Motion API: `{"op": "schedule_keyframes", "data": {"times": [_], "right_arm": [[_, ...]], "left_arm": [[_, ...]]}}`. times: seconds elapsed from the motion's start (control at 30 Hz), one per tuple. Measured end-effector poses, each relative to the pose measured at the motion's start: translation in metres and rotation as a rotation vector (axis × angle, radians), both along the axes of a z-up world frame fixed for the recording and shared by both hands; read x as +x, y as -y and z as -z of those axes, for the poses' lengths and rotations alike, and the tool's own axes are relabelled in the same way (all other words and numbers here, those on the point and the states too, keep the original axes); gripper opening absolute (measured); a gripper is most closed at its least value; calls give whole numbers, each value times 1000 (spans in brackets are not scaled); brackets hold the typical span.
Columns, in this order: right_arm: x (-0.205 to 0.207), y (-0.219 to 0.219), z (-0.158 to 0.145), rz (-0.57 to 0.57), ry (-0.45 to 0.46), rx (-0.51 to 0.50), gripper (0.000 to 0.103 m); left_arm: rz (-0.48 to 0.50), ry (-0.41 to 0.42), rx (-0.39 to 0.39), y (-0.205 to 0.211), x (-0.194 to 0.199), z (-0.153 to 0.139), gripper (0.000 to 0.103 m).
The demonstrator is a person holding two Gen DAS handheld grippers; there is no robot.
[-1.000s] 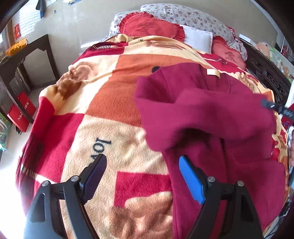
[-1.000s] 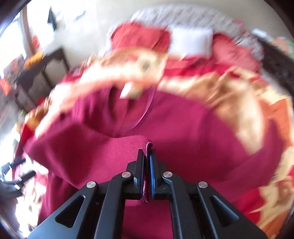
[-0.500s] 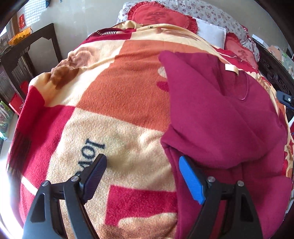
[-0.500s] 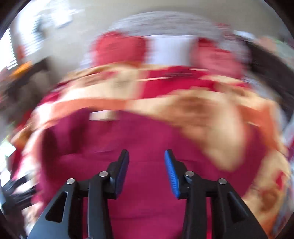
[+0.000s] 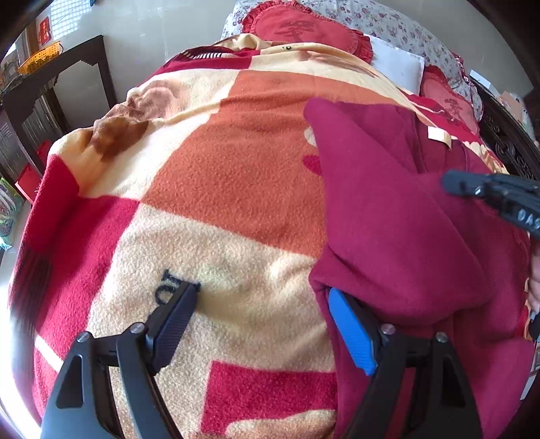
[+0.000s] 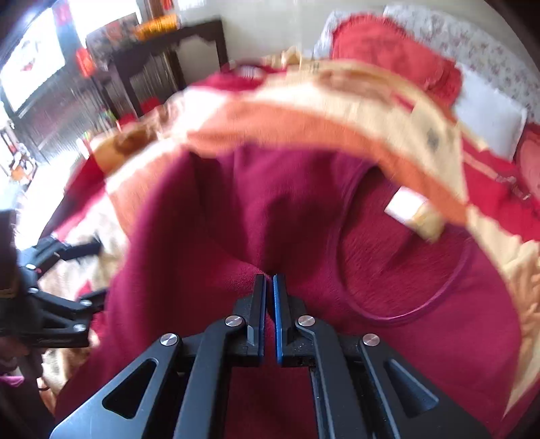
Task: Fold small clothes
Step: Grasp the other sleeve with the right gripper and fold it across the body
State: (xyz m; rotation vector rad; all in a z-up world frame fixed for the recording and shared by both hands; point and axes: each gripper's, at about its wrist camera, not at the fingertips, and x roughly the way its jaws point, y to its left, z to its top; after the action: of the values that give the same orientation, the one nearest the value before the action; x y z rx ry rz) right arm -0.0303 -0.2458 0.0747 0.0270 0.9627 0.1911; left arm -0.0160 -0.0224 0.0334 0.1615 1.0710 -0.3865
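Note:
A dark red fleece top [image 5: 398, 216] lies on the right side of the bed, its left sleeve folded across the body; a cream label [image 5: 438, 136] marks the collar. My left gripper [image 5: 260, 320] is open and empty, low over the blanket at the top's left edge, its blue pad [image 5: 351, 334] touching the fabric. My right gripper [image 6: 269, 287] is shut, its tips against a fold of the top [image 6: 236, 219] beside the neckline [image 6: 405, 270]; I cannot tell whether cloth is pinched. It also shows in the left wrist view [image 5: 489, 192].
A checked red, orange and cream blanket [image 5: 202, 169] covers the bed. Red cushions [image 5: 303, 27] and a white pillow [image 5: 398, 64] lie at the head. A dark wooden table [image 5: 57, 87] stands left of the bed, with a carved bed frame [image 5: 506, 145] to the right.
My right gripper let go of the sleeve, opened, swung left and has closed again over the top. The sleeve now lies flat across the body. My left gripper moved lower and nearer the top's edge.

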Motion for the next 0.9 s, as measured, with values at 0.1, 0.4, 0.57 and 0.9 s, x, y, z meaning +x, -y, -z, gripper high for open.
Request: {"op": "schedule_keyframes", "data": {"times": [0.1, 0.4, 0.57, 0.9], "right_arm": [[-7, 19, -15, 137, 71, -32, 0], [-7, 16, -17, 225, 86, 17, 13], [-4, -18, -35, 103, 105, 61, 13], [75, -65, -16, -48, 49, 37, 31]], "left_arm": [[-8, 7, -3, 1, 1, -1, 85], [-12, 61, -68, -11, -6, -25, 85], [35, 33, -41, 0, -12, -20, 85], [-14, 16, -42, 11, 6, -2, 84]]}}
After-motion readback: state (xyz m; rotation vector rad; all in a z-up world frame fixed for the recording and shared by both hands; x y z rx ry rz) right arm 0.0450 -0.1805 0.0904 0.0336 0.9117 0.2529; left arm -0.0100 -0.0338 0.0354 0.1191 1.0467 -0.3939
